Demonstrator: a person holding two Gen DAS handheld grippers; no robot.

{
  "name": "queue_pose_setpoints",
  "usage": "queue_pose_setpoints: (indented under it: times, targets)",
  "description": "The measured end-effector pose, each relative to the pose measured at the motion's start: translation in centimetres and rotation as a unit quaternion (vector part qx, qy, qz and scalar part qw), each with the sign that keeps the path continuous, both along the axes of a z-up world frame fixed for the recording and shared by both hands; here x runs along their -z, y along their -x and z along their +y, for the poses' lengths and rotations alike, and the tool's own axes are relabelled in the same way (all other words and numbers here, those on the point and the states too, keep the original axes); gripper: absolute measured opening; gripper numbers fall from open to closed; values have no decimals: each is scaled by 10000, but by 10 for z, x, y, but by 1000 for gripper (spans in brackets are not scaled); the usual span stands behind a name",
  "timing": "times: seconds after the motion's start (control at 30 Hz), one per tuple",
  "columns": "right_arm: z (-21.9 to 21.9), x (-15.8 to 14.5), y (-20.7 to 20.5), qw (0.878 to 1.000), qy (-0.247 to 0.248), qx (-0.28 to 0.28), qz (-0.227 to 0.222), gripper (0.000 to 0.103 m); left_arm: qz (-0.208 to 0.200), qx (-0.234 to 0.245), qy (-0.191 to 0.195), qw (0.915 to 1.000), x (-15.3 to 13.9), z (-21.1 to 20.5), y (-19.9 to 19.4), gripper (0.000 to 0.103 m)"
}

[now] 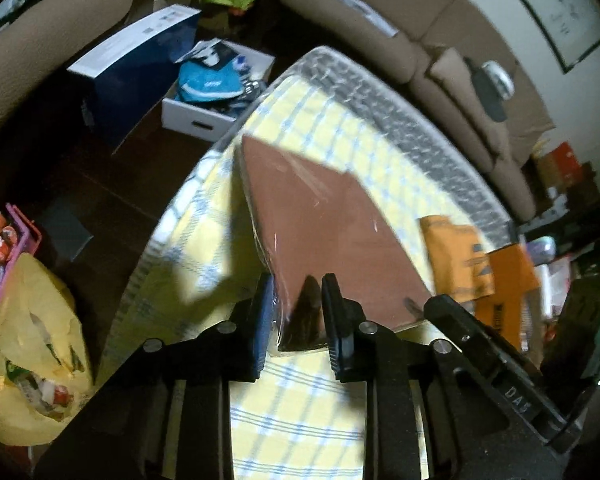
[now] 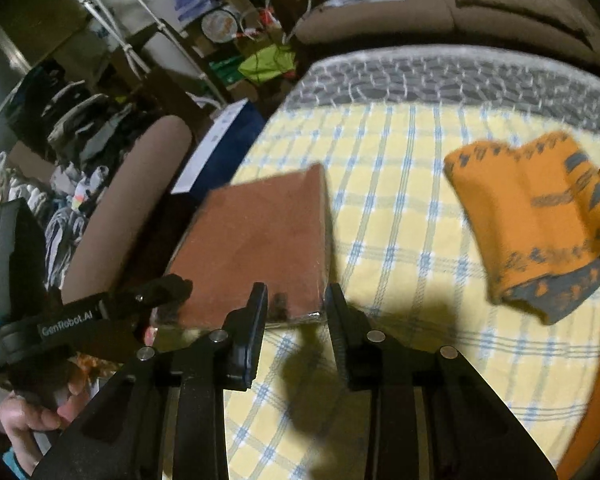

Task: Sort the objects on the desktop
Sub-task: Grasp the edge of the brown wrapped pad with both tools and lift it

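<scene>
Both grippers, left gripper point(image 1: 296, 312) and right gripper point(image 2: 296, 312), are pinching near corners of the brown wrapped packet point(image 1: 332, 224), jaws closing on it, sharing its width, lifting it off the checked desk point(image 1: 300, 408); orange cloth point(image 2: 536, 216) lying beside.

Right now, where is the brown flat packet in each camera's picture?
Left wrist: the brown packet fills the middle, its near corner between the left gripper fingers.
Right wrist: left of centre, its near edge by the right gripper.
Shared landmark: the folded orange cloth.
</scene>
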State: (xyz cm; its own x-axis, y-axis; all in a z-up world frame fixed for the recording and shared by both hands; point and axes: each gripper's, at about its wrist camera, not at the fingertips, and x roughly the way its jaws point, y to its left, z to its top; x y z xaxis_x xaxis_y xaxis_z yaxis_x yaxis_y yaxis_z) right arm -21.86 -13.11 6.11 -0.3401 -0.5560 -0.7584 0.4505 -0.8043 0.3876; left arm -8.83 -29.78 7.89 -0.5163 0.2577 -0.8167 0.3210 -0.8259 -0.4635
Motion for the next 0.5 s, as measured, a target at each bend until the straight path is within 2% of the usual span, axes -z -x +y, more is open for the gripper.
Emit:
queue_pose_setpoints:
  times: [0.13, 0.23, 0.3, 0.4, 0.5]
  targets:
    - [8, -26, -11, 9990, -140, -42, 421, 31, 353, 73, -216, 9991, -22, 9, -4, 21]
    - [19, -42, -17, 9985, -12, -88, 546, 27, 625, 295, -665, 9954, -36, 22, -5, 21]
    - [23, -50, -21, 9979, -46, -134, 635, 26, 699, 388, -613, 9949, -43, 37, -5, 21]
    - [32, -48, -21, 9984, -134, -87, 548, 25, 620, 551, -508, 9953, -40, 54, -1, 21]
    - [43, -29, -16, 9995, -265, -34, 175, 25, 311, 652, -433, 9964, -26, 66, 3, 21]
